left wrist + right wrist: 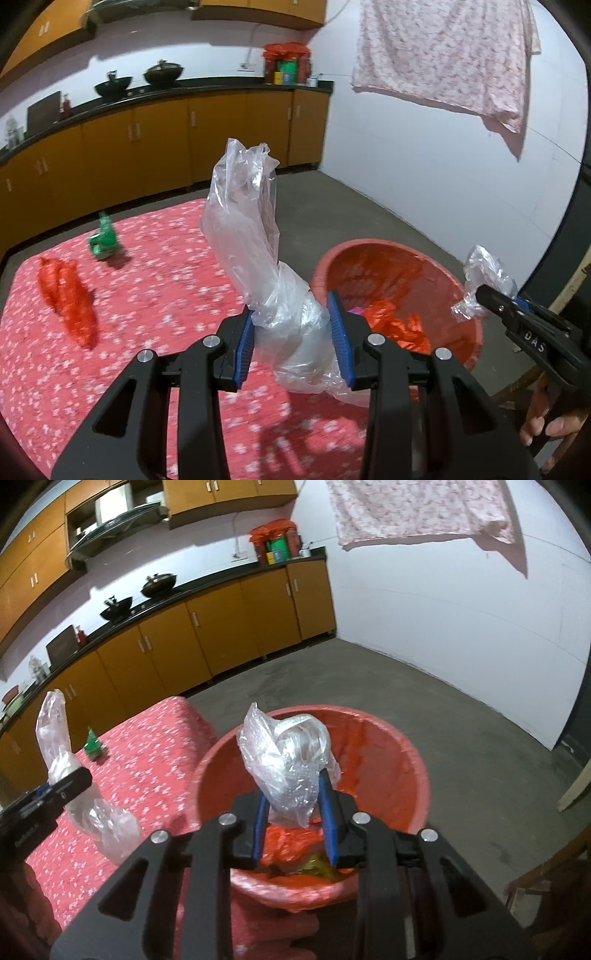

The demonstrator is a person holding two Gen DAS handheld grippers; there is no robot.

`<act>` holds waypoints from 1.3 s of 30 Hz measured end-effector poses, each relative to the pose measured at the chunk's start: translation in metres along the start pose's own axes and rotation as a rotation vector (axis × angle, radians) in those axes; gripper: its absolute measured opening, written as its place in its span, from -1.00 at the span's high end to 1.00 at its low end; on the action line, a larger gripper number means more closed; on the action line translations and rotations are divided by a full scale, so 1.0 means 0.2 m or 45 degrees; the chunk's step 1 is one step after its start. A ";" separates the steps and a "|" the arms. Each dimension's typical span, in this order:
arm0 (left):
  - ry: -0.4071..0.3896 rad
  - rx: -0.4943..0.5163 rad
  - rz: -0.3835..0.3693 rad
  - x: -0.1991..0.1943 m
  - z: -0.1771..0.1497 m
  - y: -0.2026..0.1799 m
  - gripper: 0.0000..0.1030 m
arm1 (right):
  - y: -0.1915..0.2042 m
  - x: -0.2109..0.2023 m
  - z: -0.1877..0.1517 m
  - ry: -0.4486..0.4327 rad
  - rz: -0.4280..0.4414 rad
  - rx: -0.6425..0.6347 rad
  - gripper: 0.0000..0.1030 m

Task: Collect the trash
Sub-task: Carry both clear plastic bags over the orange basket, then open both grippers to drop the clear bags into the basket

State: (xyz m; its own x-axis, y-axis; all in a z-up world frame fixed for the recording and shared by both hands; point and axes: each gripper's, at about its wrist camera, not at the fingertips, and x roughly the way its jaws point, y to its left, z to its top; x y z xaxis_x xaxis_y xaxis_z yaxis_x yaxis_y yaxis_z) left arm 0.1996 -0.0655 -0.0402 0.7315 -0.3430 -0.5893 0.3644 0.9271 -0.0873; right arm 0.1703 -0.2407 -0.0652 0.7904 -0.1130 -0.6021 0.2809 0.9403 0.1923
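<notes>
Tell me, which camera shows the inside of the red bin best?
The right wrist view: it looks down into the red bin, showing orange and yellowish scraps inside. The left wrist view shows the bin from the side, partly hidden behind a clear bag.

Two clear plastic bags: long one (pixel 255 236), crumpled one (pixel 288 760). One red basin (pixel 369 254). One red plastic bag (pixel 68 299), near left edge of the red cloth (pixel 166 280). One green wrapper (pixel 103 240), near far edge. Two woks (pixel 112 86) on the counter (pixel 221 86). One hanging cloth (pixel 443 55).

Red bin (pixel 406 760); red cloth (pixel 147 288) with white flecks; clear bags (pixel 251 236); green wrapper (pixel 103 240); orange cabinets (pixel 229 136).
</notes>
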 end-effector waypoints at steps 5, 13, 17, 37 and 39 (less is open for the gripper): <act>0.011 0.032 -0.043 0.07 0.02 -0.10 0.26 | -0.09 0.02 0.03 -0.014 -0.021 0.025 0.50; 0.047 0.077 -0.096 0.20 0.04 -0.24 0.26 | -0.15 0.09 0.06 -0.012 -0.034 0.045 0.50; 0.063 0.097 -0.111 0.25 0.04 -0.29 0.26 | -0.17 0.12 0.07 -0.011 -0.035 0.055 0.49; 0.134 0.158 -0.138 0.45 0.06 -0.40 -0.11 | -0.22 0.20 0.11 -0.027 0.043 0.129 0.11; 0.136 0.138 -0.125 0.45 0.06 -0.37 -0.13 | -0.24 0.20 0.10 -0.024 0.037 0.139 0.10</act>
State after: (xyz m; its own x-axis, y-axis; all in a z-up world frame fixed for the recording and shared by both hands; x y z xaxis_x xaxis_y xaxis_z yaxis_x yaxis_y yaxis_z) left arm 0.2452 -0.1666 -0.0768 0.6259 -0.4076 -0.6649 0.4952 0.8663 -0.0649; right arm 0.2000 -0.2963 -0.0826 0.8091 -0.0932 -0.5802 0.3143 0.9029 0.2933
